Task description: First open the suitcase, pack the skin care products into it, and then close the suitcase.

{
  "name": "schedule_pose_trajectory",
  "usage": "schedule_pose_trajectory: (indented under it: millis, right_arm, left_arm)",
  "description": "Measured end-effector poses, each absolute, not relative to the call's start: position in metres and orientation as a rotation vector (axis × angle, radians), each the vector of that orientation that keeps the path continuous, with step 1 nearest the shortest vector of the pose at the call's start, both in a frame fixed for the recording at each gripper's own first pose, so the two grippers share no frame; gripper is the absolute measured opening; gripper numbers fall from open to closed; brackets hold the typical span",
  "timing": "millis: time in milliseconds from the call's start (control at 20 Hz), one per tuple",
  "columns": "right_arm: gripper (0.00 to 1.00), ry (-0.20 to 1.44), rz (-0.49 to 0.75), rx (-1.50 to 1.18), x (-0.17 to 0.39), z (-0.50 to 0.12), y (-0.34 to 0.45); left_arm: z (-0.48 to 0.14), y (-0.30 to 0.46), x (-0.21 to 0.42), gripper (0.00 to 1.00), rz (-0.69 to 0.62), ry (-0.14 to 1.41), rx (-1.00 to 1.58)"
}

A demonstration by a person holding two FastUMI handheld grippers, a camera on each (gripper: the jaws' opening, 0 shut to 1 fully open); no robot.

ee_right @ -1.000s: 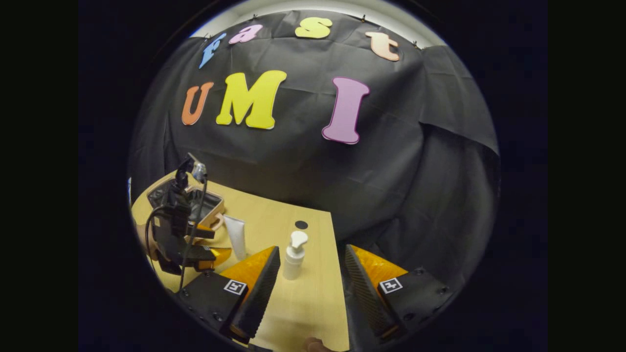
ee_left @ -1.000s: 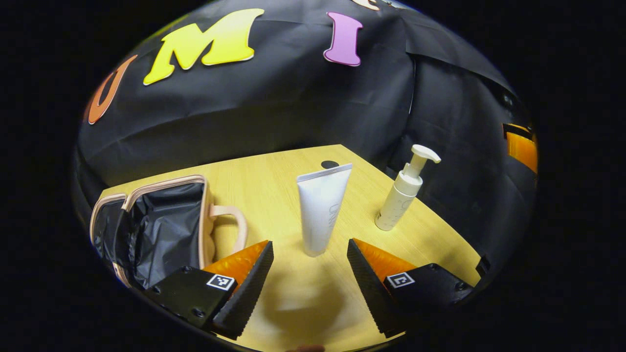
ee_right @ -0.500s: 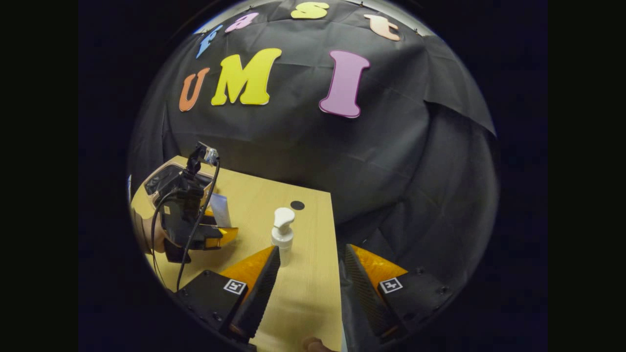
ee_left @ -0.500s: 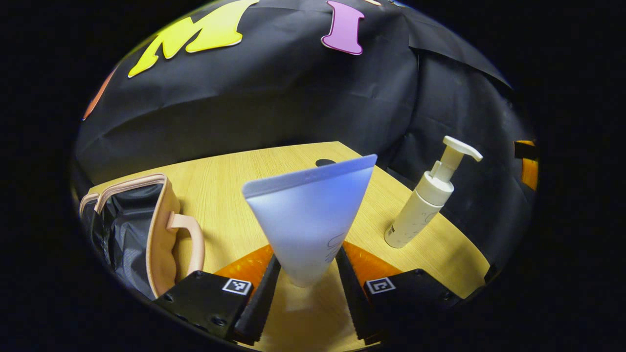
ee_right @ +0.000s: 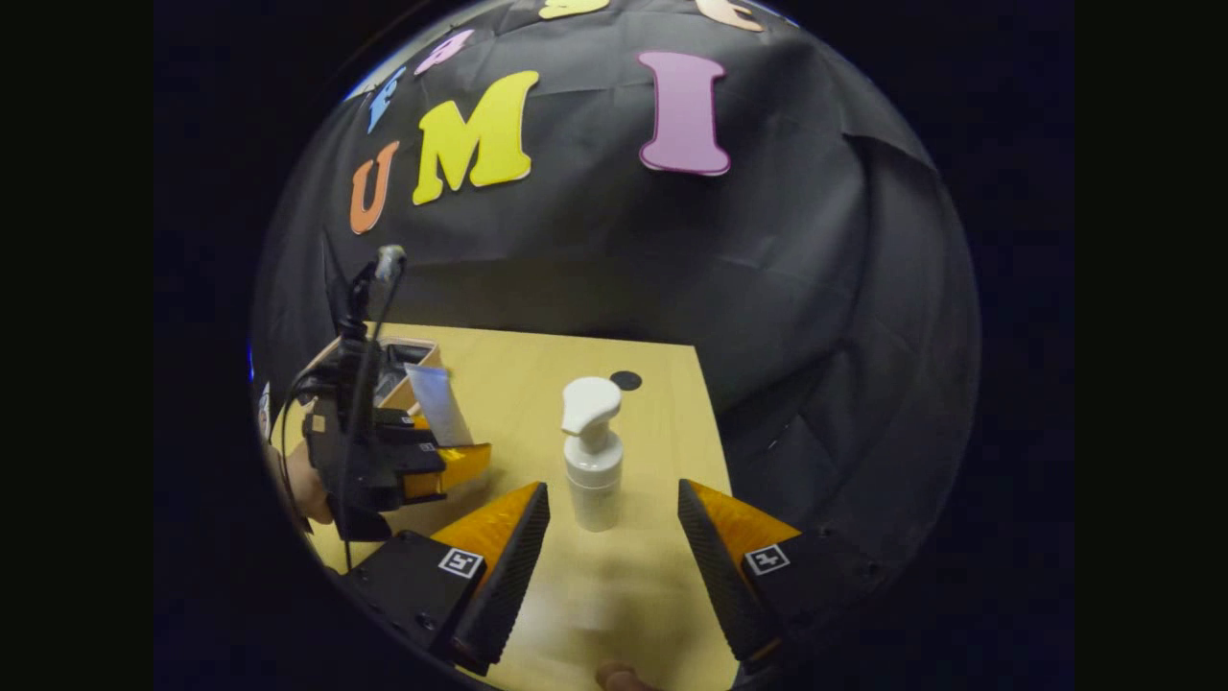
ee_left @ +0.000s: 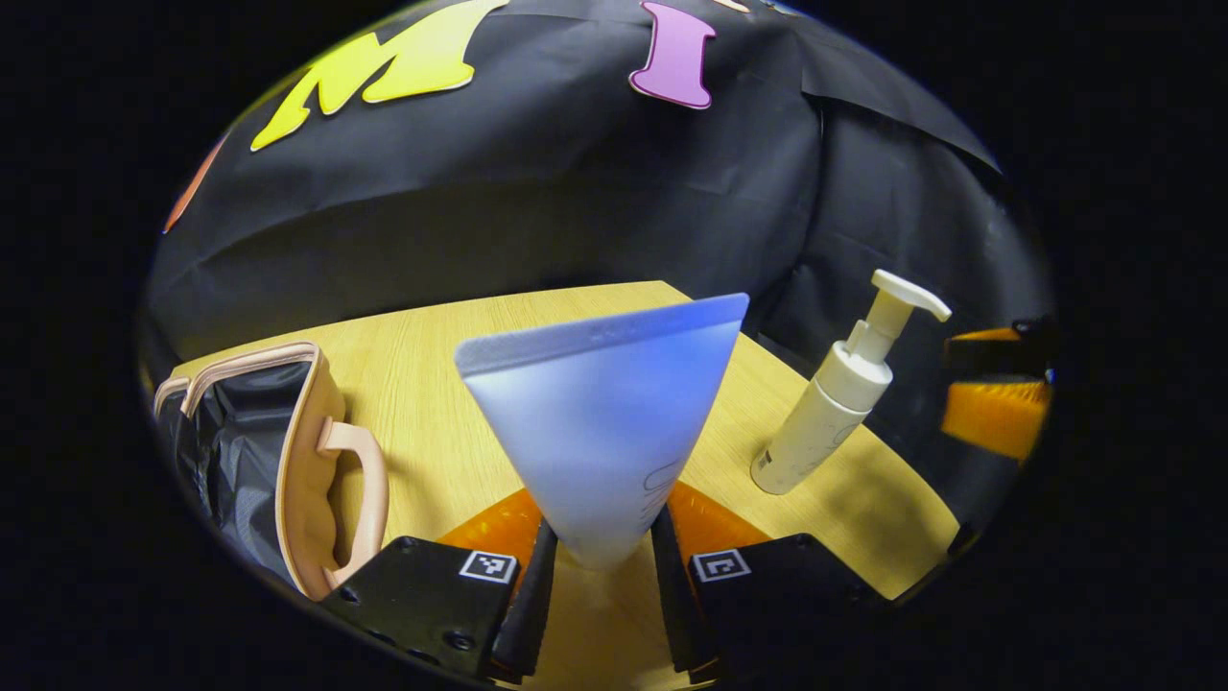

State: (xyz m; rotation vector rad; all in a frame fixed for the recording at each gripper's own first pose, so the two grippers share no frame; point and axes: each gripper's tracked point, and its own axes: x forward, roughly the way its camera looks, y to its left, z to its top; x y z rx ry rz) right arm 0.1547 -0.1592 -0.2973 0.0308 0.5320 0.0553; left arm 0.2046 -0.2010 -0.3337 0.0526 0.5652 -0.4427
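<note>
The left tool (ee_left: 595, 614) is clenched on a pale, bluish-white tube (ee_left: 604, 422), both fingers pressing its narrow lower end while its flat crimped edge fans out wide at the top. The tube stands upright between the fingers, its lower end just above the light wooden bench (ee_left: 451, 384). To its left on the bench sits the suitcase (ee_left: 288, 451), a small pinkish-beige case lying open, with a dark lining inside and a curved handle (facing the tube) on its near wall. To the right stands a white pump bottle (ee_left: 825, 413), upright on the bench, well apart from the tube, its nozzle pointing right.

The left gripper view gives the open interior of the suitcase and the faint print low on the tube. The right gripper view gives the scene from the other side: the right tool (ee_right: 609, 566) hangs released, fingers spread wide, with the pump bottle (ee_right: 592, 461) standing just beyond the gap between them. Farther left in that view, a hand (ee_right: 307, 489) holds the left tool (ee_right: 436, 461) with the tube (ee_right: 439, 403) rising from it, tilted slightly, the suitcase (ee_right: 403, 369) behind it.
</note>
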Motion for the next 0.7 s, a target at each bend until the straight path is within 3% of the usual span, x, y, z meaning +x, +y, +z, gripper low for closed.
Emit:
schedule_pose_trajectory:
  millis: [50,100,150,450,700]
  right_arm:
    - [0.8,0.546,0.058,0.044,0.16,-0.307,-0.159]
    - [0.8,0.555,0.064,0.062,0.166,-0.311,-0.156]
    - [0.8,0.559,0.064,0.074,0.17,-0.315,-0.154]
    - [0.8,0.555,0.054,0.097,0.204,-0.339,-0.149]
    - [0.65,0.578,0.014,0.123,0.211,-0.347,-0.145]
  left_arm:
    - [-0.328,-0.2,0.202,0.52,-0.443,0.56,0.039]
    - [-0.324,-0.199,0.198,0.6,-0.442,0.557,0.028]
    - [-0.318,-0.197,0.194,0.52,-0.44,0.556,0.021]
    - [-0.275,-0.178,0.161,0.52,-0.421,0.525,0.02]
    - [-0.257,-0.142,0.137,0.52,-0.37,0.539,0.026]
